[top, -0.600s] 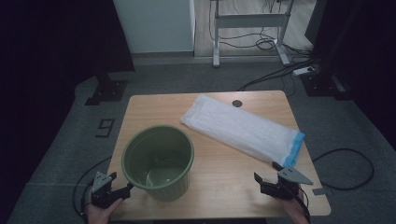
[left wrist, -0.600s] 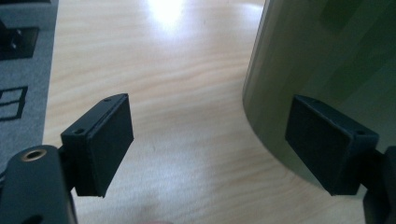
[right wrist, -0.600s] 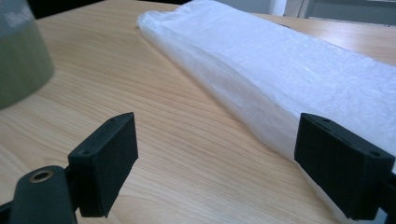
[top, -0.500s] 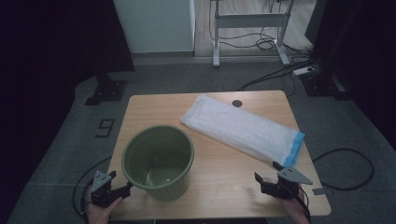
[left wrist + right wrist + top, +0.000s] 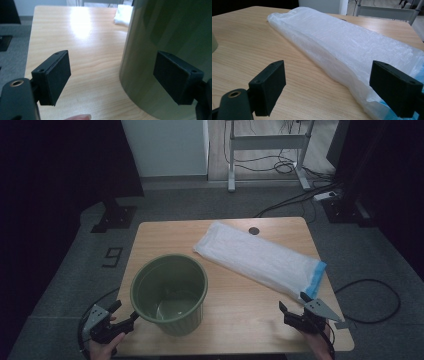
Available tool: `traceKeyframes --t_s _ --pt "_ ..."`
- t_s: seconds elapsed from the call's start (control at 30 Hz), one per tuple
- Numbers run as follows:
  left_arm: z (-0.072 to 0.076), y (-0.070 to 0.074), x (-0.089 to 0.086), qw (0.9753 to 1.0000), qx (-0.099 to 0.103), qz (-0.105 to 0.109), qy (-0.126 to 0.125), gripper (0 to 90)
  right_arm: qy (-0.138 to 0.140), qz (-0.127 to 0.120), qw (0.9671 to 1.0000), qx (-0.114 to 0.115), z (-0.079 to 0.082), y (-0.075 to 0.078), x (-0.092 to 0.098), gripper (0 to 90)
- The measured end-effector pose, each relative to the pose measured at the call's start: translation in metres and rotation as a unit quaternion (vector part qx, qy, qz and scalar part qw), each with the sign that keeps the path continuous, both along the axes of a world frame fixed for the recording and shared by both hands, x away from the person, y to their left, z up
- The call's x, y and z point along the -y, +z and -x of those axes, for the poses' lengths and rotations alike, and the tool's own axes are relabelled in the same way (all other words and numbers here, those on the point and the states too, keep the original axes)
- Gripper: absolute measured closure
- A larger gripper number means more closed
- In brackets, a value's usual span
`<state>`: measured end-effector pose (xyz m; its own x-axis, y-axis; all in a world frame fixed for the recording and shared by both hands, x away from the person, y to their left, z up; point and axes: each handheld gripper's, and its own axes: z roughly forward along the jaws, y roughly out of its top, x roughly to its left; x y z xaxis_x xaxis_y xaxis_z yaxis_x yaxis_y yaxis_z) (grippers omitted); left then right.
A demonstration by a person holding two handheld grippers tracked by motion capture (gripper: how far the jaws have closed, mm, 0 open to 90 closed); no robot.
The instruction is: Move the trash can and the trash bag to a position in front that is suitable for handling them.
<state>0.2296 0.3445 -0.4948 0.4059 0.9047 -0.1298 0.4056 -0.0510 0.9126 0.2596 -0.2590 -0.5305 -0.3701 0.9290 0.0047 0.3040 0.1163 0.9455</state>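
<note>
Two grippers: both mine, at the near edge of the table (image 5: 150, 235), jaws spread wide, nothing held.
Left gripper (image 5: 120, 320): at the near left corner, just beside the green bin (image 5: 169, 292); in the left gripper view the bin wall (image 5: 170, 45) stands behind my far jaw, the other jaw over bare wood. Touching or not, I cannot tell.
Right gripper (image 5: 295, 312): at the near right, pointed at the blue-edged end of the white bag (image 5: 257, 260), not touching it.
Bin: upright, near left part of the table, no liner in it.
Bag: flat and folded, lying slantwise across the far right half, well apart from the bin.
Step in hand: my judgement, the approach; lining the bin has not begun.
Next move: right gripper forward and low to pinch the thin blue-edged end; left gripper to steady the bin wall.
Against 0.6 s ago: bin and bag lie as they did; both grippers sit in nearly the same places, no clear shift.
</note>
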Motion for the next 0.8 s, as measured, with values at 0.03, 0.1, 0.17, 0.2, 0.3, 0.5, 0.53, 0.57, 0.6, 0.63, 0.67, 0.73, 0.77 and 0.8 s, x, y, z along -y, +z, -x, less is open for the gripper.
traceKeyframes --t_s 0.03,0.1,0.17,0.2,0.3,0.5,0.53,0.57,0.6,0.63,0.67,0.73,0.77,0.8 --pt "0.001 0.001 0.000 1.0000 0.004 0.000 -0.006 14.7 0.001 0.001 1.0000 0.001 0.000 0.000 0.000 13.0" --pt "0.003 0.002 0.002 0.9998 0.010 -0.007 -0.016 14.7 0.005 0.000 1.0000 -0.002 -0.001 0.001 0.001 13.0" --pt "0.007 0.004 0.003 0.9991 0.017 -0.016 -0.034 14.7 0.006 -0.001 1.0000 -0.006 -0.003 -0.001 0.001 13.0" --pt "0.009 0.004 0.003 0.9985 0.020 -0.017 -0.047 14.7 0.007 -0.001 0.9999 -0.010 -0.003 -0.001 0.001 13.0" --pt "0.013 0.007 0.006 0.9952 0.025 -0.016 -0.093 14.9 0.013 0.000 0.9998 -0.015 -0.005 -0.003 0.000 13.0" --pt "0.015 0.022 0.024 0.9806 0.043 -0.004 -0.191 14.0 0.025 0.006 0.9996 -0.014 -0.004 -0.003 -0.004 13.1" --pt "0.014 0.024 0.028 0.9787 0.042 -0.009 -0.201 13.7 0.026 0.006 0.9996 -0.014 -0.004 -0.003 -0.004 13.2" --pt "0.013 0.024 0.031 0.9776 0.042 -0.012 -0.206 13.4 0.027 0.006 0.9995 -0.015 -0.004 -0.003 -0.005 13.2" --pt "0.012 0.024 0.033 0.9770 0.042 -0.015 -0.209 13.5 0.028 0.006 0.9995 -0.016 -0.004 -0.003 -0.005 13.2" --pt "0.011 0.024 0.035 0.9769 0.043 -0.018 -0.209 13.2 0.029 0.008 0.9994 -0.018 -0.004 -0.004 -0.005 13.2" --pt "0.009 0.024 0.036 0.9766 0.042 -0.018 -0.210 13.8 0.031 0.009 0.9993 -0.018 -0.005 -0.004 -0.005 13.3" --pt "0.007 0.023 0.039 0.9762 0.042 -0.014 -0.212 14.1 0.033 0.011 0.9992 -0.020 -0.004 -0.005 -0.006 13.4" --pt "0.005 0.023 0.041 0.9760 0.041 -0.013 -0.213 14.1 0.034 0.012 0.9992 -0.020 -0.004 -0.005 -0.006 13.5" --pt "0.003 0.022 0.044 0.9759 0.040 -0.014 -0.214 14.2 0.035 0.013 0.9991 -0.021 -0.004 -0.005 -0.007 13.5"
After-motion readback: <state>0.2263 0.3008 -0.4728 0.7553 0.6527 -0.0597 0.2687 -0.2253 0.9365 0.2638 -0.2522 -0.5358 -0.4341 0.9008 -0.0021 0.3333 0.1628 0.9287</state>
